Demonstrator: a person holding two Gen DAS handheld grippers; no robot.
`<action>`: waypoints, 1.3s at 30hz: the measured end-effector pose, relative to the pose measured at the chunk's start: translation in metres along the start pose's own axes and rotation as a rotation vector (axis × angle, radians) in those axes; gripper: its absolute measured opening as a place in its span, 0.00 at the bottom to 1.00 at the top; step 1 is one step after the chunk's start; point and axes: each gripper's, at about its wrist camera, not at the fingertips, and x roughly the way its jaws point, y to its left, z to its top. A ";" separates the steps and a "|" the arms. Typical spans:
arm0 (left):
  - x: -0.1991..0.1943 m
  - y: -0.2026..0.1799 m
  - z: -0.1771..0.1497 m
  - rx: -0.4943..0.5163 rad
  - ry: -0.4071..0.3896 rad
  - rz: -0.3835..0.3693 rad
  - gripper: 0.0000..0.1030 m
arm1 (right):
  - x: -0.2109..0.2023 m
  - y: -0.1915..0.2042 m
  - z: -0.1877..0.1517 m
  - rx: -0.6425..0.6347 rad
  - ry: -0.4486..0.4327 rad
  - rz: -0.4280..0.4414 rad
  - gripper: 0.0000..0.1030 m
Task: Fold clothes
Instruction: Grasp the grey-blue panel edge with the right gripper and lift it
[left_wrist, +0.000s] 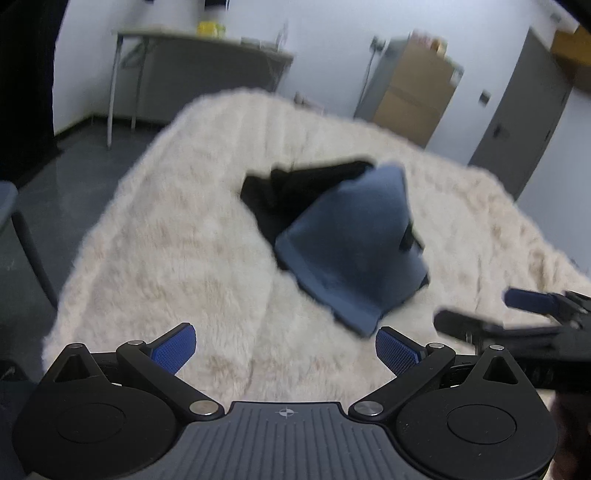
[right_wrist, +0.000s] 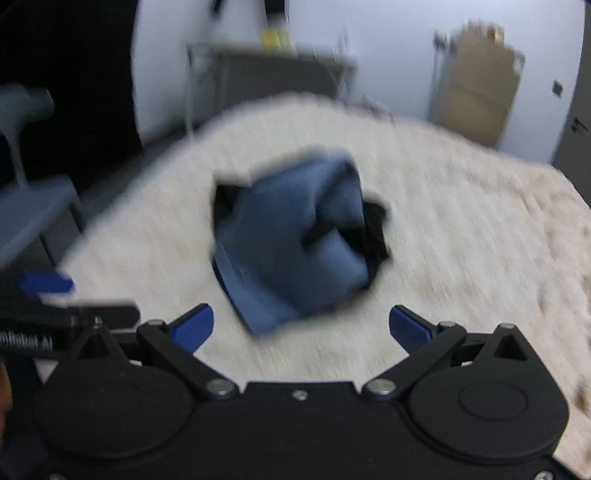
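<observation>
Blue garment (left_wrist: 351, 251): bunched in a loose peaked heap near the middle of the cream shaggy blanket (left_wrist: 166, 258), hemmed band toward the cameras, lying partly over a black garment (left_wrist: 291, 184) that shows behind it and at its far side. Not flat, not squared; folds irregular, with a dark gap in the heap in the right wrist view. Left claw (left_wrist: 284, 349): spread wide, nothing between the blue pads, hovering just short of the blue garment's near hem. Right claw (right_wrist: 301, 326): likewise spread and empty, just short of the same hem, close beside the left claw. Both views motion-blurred, so fine seams and collar not readable; garment type not determinable. Stage: fits either a heap awaiting spreading or one dropped between folds; not settled here. Handling notes, as judgement: pinch one layer only at the hem band, at two well-separated points, to avoid dragging the black garment along; lift enough to clear the blanket's pile, which may catch soft fabric; tension evenly between claws before laying flat. Beyond the blanket: a grey side table (left_wrist: 207, 59) and cardboard boxes (left_wrist: 417, 92).
</observation>
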 end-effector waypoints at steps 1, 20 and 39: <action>-0.004 0.001 0.000 -0.005 -0.027 -0.016 1.00 | 0.004 -0.001 0.002 -0.040 -0.023 0.036 1.00; -0.007 0.011 0.002 -0.033 -0.184 -0.077 1.00 | 0.127 -0.080 0.082 0.013 0.088 0.059 0.77; 0.002 0.036 0.009 -0.158 -0.117 -0.073 1.00 | 0.152 -0.028 0.067 -0.142 0.270 0.134 0.45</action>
